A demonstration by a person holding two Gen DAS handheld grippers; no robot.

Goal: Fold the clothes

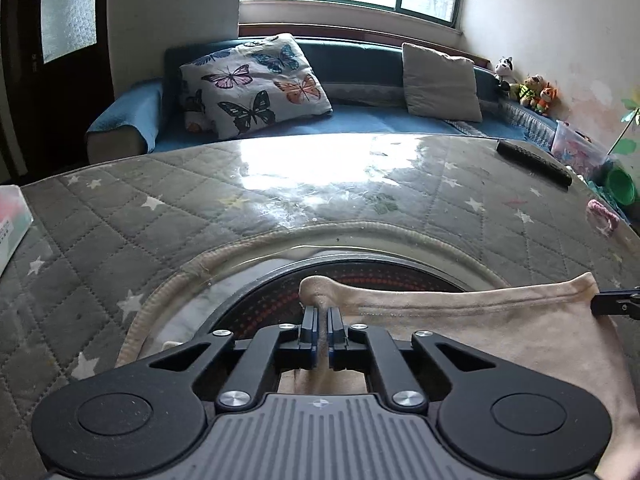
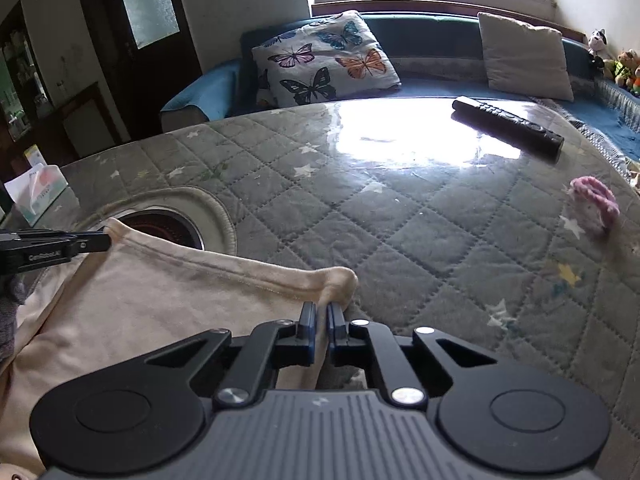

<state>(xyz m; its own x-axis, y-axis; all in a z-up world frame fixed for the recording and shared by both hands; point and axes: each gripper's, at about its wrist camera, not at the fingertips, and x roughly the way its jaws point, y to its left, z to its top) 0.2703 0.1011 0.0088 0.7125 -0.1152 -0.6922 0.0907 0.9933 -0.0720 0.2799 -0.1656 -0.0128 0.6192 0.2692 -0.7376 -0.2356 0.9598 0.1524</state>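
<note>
A pale cream garment (image 2: 132,312), soft knit with a stitched hem along its far edge, lies spread on the quilted grey table cover (image 2: 400,220), its fabric faintly mottled. The left gripper (image 1: 322,312) has its jaws pinched tight on one hem corner, which bunches up above the fingertips. The right gripper (image 2: 321,307) is likewise clamped on the other hem corner, the cloth rising in a small peak there. Between the two corners the hem sags a little. Beyond the left corner sits a round burner (image 2: 168,224) recessed in the table. Farther off lie a black remote (image 2: 508,126) and a pink knitted item (image 2: 596,200), then the blue sofa (image 2: 440,88) with a butterfly cushion (image 2: 324,60).
</note>
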